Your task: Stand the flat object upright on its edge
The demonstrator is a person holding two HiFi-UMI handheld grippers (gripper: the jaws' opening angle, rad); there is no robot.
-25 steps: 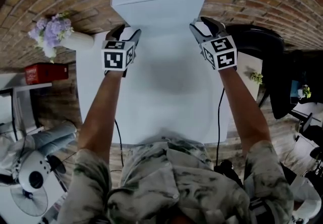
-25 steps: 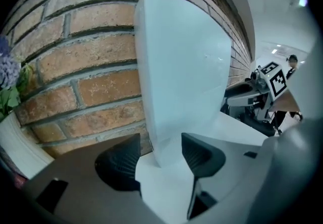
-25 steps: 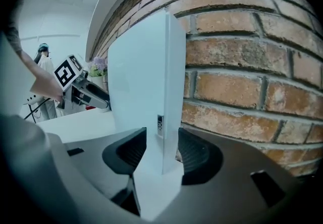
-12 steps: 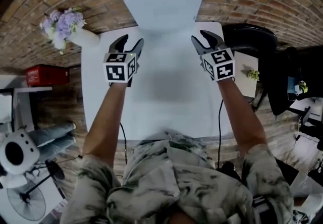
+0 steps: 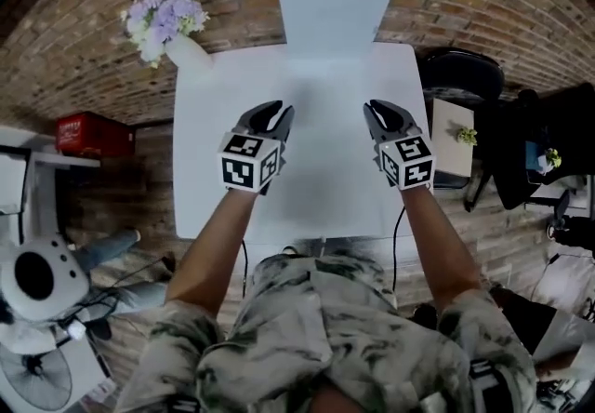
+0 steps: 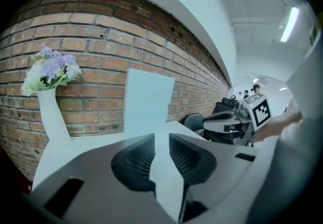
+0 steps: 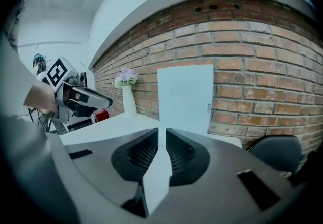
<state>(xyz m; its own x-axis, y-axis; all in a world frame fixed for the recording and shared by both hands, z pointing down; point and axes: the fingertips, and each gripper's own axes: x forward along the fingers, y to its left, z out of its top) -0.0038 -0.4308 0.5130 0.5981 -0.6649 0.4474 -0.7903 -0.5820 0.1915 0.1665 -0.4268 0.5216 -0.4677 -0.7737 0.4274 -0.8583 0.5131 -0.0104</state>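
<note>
The flat white board (image 5: 333,6) stands upright on its lower edge at the far end of the white table (image 5: 321,183), its back against the brick wall. It shows straight ahead in the left gripper view (image 6: 148,99) and the right gripper view (image 7: 185,97). My left gripper (image 5: 277,110) and right gripper (image 5: 378,108) hover over the middle of the table, well short of the board and touching nothing. Both pairs of jaws have just been closing and now stand a narrow gap apart, left gripper (image 6: 161,140) and right gripper (image 7: 162,134), with nothing between them.
A white vase of purple flowers (image 5: 169,28) stands at the table's far left corner. A dark chair (image 5: 463,76) and a small side table with a plant (image 5: 456,137) are to the right. A red box (image 5: 88,134) sits on a shelf at left.
Both grippers have drawn back from the board's sides toward the person, and their jaws have narrowed. The board stays upright against the wall, held by nothing.
</note>
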